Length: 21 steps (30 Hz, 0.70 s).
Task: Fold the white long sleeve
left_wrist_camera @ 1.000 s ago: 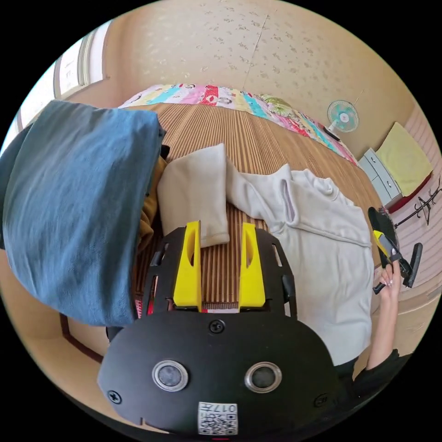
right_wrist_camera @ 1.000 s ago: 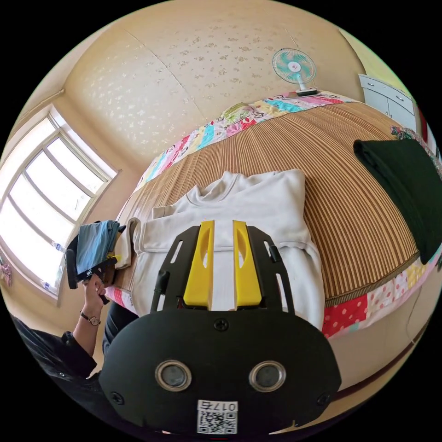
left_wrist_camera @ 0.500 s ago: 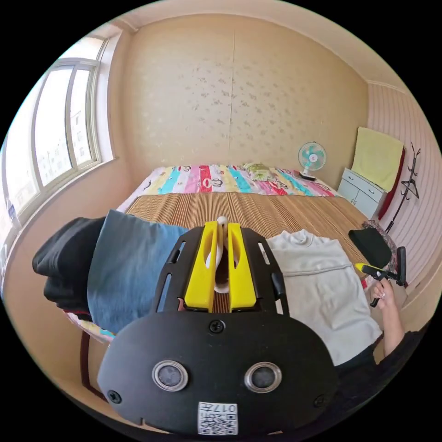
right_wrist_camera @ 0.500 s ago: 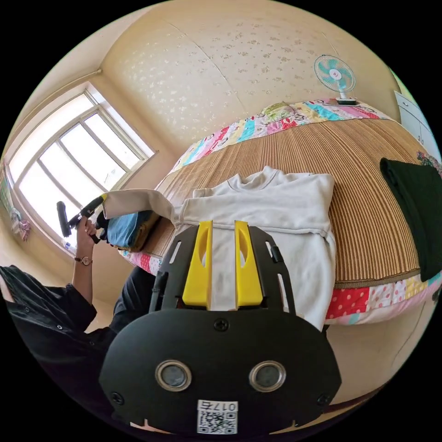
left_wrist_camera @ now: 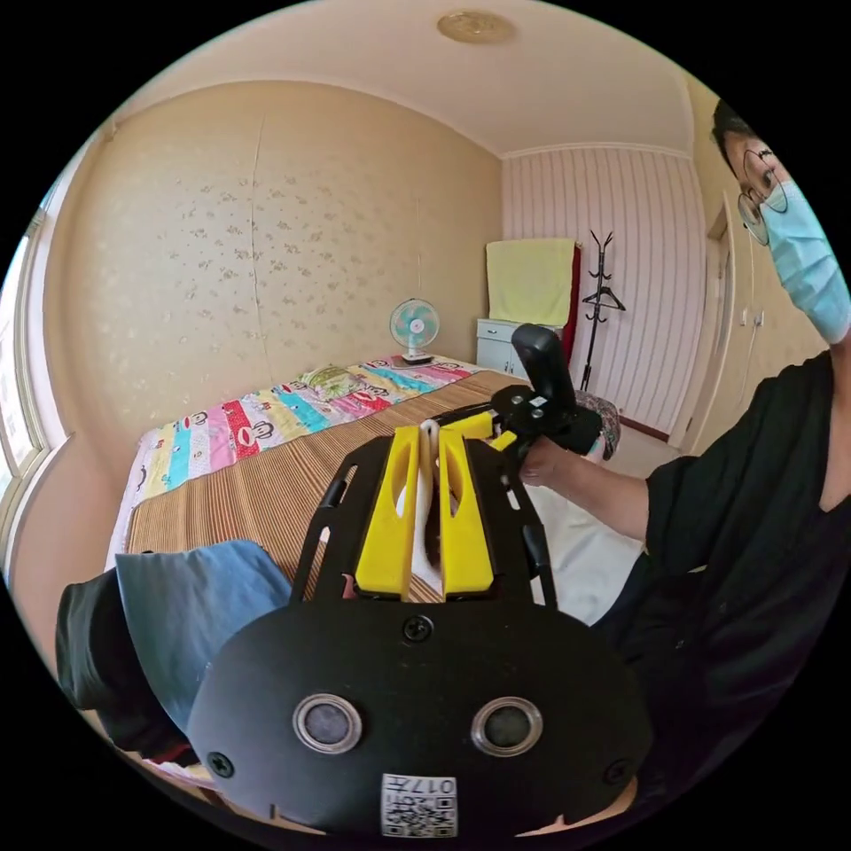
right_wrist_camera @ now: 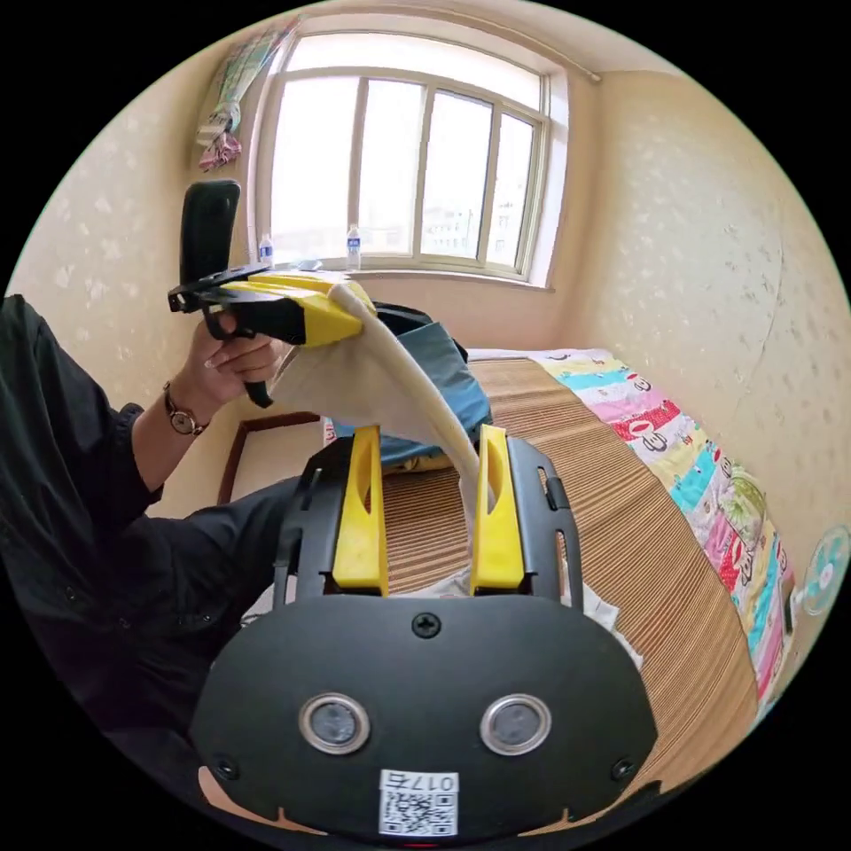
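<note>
In the left gripper view, the left claw (left_wrist_camera: 424,443) is pinching a strip of the white long sleeve (left_wrist_camera: 426,496) between its narrow yellow jaws, with cloth showing in the slot all the way down. Beyond it, the right claw (left_wrist_camera: 483,425) is sitting in the person's hand (left_wrist_camera: 542,461), close to the left one; the rest of the shirt is lying pale on the striped mat of the bed (left_wrist_camera: 266,487) beneath the arm. A folded blue garment (left_wrist_camera: 191,603) is resting on dark clothes at the bed's near corner.

In the right gripper view, the left claw (right_wrist_camera: 341,315) is lifting the sleeve (right_wrist_camera: 381,390), which is draping down in a curve between the right claw's (right_wrist_camera: 432,443) jaws. Those jaws are standing wide apart, and the cloth seems to be passing beside one jaw rather than being pressed by both.
</note>
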Tool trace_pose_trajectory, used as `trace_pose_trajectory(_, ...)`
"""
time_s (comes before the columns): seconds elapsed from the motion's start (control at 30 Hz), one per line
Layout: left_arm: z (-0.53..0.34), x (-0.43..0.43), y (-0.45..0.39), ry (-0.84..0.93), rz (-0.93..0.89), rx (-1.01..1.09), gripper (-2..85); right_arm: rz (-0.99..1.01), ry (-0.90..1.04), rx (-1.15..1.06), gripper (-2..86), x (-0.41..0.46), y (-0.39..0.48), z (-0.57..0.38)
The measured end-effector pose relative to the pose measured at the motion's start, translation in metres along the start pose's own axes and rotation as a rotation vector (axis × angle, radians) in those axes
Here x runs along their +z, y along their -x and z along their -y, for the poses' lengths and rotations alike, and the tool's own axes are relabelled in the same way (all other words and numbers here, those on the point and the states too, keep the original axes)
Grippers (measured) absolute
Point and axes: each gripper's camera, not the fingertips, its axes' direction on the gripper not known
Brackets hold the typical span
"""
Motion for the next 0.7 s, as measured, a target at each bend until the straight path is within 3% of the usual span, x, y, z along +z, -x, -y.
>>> trace_pose_trajectory(0.1,-0.012,-0.014,0.007,-0.005,0.135,-0.11,6.0,0.096,-0.095,0.069,6.1,0.015,-0.023,0.024)
trace_pose_trajectory(0.2,-0.037,-0.036,0.017,-0.056,0.148,-0.175,6.1,0.07,-0.254,0.402,5.3,-0.016,-0.087,-0.006)
trace_pose_trajectory(0.3,-0.071,-0.032,0.034,-0.027,0.12,-0.272,5.2,-0.028,-0.472,0.636,5.3,-0.077,-0.133,-0.088)
trace_pose_trajectory(0.37,-0.1,-0.008,0.05,0.026,0.078,-0.368,5.3,-0.212,-0.57,0.753,5.3,-0.12,-0.147,-0.171)
trace_pose_trajectory(0.43,-0.118,0.02,0.061,0.068,0.003,-0.443,6.1,-0.375,-0.557,0.836,5.3,-0.139,-0.153,-0.232)
trace_pose_trajectory(0.53,-0.14,0.073,0.07,0.127,-0.088,-0.523,7.8,-0.539,-0.381,1.02,6.5,-0.143,-0.171,-0.337)
trace_pose_trajectory(0.63,-0.152,0.132,0.077,0.213,-0.147,-0.589,9.0,-0.466,-0.208,1.306,9.8,-0.14,-0.188,-0.433)
trace_pose_trajectory(0.7,-0.155,0.165,0.08,0.263,-0.165,-0.623,10.8,-0.463,-0.229,1.398,10.6,-0.149,-0.179,-0.465)
